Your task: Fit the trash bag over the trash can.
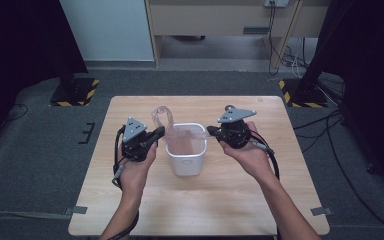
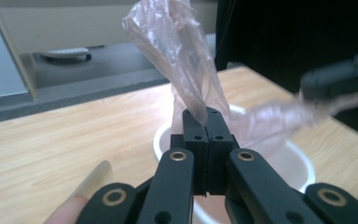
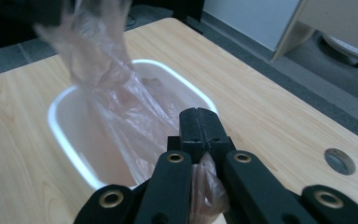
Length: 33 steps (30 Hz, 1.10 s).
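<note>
My left gripper sits just left of the white bin, jaws pressed together w/ the thin plastic bag pinched between them. In the left gripper view the film rises from the closed fingertips and fans up and away over the bin. My right gripper is just right of the bin, at its rim, jaws also pressed together on the bag; in the right gripper view a wad of film bunches behind the closed jaws and the rest stretches across into the bin. Bag is pinkish, see-through, crumpled; its middle hangs inside the bin, one strip loops up above the bin's far-left corner. Bin stands upright near the middle of the wooden counter, both hands resting close beside it, one each side. Bag is stretched betw. the two grippers over the bin's opening. Round hole in the counter lies to the right of the bin in the right gripper view.
</note>
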Motion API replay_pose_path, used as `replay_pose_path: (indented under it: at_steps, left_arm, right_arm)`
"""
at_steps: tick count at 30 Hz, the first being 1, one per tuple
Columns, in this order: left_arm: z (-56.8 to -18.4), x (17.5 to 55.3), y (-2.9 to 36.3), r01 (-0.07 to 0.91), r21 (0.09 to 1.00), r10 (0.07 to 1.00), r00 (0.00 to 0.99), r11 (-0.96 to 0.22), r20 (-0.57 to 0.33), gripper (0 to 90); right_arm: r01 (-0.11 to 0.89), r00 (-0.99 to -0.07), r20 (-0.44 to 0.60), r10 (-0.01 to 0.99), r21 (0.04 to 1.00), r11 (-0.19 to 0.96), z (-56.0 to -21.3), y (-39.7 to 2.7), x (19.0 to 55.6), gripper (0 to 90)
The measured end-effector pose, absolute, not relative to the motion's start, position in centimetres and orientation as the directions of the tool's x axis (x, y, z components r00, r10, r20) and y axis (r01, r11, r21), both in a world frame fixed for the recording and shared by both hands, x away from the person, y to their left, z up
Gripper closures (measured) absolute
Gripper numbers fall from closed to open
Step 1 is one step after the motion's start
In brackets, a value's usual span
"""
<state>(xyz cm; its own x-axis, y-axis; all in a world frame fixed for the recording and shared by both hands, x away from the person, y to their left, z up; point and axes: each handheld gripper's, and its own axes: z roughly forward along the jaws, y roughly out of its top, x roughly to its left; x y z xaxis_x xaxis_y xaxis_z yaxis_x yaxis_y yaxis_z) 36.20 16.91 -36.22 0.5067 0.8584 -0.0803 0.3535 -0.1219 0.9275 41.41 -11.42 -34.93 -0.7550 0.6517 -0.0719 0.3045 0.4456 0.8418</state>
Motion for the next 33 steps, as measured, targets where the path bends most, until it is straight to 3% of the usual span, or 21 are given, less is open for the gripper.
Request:
replay_pose_path:
  at_steps: [16, 30, 33]
  left_arm:
    - [-38.6, 34.8, 16.9, 0.387, 0.901, 0.853, 0.521, -0.197, -0.037, 89.2]
    - [-36.8, 35.4, 17.8, 0.347, 0.922, 0.864, 0.503, -0.17, -0.029, 44.5]
    - [-36.4, 35.9, 17.9, 0.341, 0.925, 0.864, 0.503, -0.169, -0.028, 39.3]
  right_arm:
    - [0.306, -0.697, -0.074, 0.714, 0.869, 0.388, -34.6, -11.3, 42.0, 90.0]
    - [0.273, -0.741, -0.106, 0.663, 0.854, 0.442, -34.4, -9.3, 41.7, 90.0]
    - [0.27, -0.747, -0.112, 0.655, 0.85, 0.453, -34.3, -9.1, 41.7, 90.0]
